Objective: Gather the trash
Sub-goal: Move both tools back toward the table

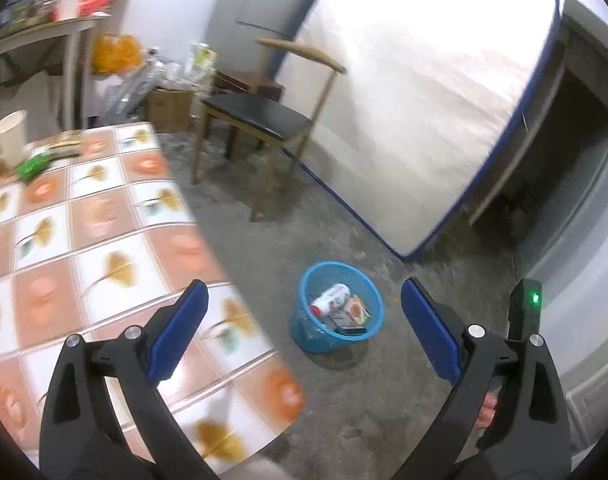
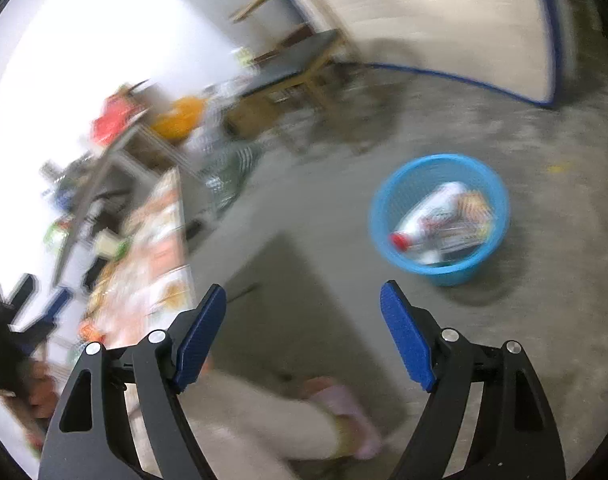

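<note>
Left wrist view showed both my tools, the left tool (image 1: 304,320) and the right tool (image 2: 304,334), spread and empty, the blue basket (image 1: 304,280) already holding trash, so I judged my next move was toward the green wrapper (image 1: 33,165) at ten o'clock on the bench (image 1: 104,216).

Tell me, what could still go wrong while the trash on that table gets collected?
1. The paper cup stands upright near the table's far edge; a careless grab might tip it.
2. The blue basket sits on the floor well apart from the table, so dropped trash could miss it.
3. The right wrist view is blurred, making aim harder.
</note>
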A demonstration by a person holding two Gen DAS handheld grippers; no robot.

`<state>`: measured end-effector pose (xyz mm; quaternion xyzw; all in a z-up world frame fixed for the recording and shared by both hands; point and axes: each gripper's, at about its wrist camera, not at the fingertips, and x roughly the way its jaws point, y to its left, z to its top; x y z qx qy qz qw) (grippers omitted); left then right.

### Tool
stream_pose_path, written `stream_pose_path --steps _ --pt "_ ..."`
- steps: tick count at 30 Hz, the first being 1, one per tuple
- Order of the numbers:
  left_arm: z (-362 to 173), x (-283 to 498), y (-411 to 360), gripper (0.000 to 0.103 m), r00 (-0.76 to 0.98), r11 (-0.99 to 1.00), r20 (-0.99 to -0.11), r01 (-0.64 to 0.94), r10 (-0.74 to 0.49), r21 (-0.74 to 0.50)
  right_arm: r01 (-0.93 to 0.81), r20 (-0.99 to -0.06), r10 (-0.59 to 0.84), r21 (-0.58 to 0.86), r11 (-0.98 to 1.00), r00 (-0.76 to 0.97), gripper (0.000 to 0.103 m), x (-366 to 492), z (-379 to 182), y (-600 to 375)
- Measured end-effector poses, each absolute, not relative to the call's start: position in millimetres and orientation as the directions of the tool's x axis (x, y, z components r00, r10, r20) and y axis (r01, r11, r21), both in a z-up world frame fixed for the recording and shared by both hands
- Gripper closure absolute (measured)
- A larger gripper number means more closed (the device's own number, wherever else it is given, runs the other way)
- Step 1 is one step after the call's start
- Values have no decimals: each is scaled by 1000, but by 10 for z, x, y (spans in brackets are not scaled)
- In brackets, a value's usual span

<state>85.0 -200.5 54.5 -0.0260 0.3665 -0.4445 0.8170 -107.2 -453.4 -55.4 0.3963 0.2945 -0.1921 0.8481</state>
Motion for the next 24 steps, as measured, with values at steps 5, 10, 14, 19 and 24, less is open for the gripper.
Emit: stream_pose_path --steps 5,10,14,19,24 --pt "452 914 -1043 10 454 706 -565 599 -689 -378 373 -590 112 635 677 800 26 -502 -302 -4047" --pt "326 978 -139 10 580 814 -573 446 -579 -371 212 -576 312 666 715 756 26 245 -241 -3397" --pt "251 1033 568 10 674 876 -565 302 -475 -377 103 -576 439 677 728 690 26 793 -185 -2861" --pt "138 1161 1480 10 764 900 -547 100 -342 -423 -69 -586 553 646 760 593 26 1541 39 -2178" --pt "-62 1440 2001 10 763 900 -605 -73 -226 -429 -200 -601 613 611 766 512 26 2256 199 -1599"
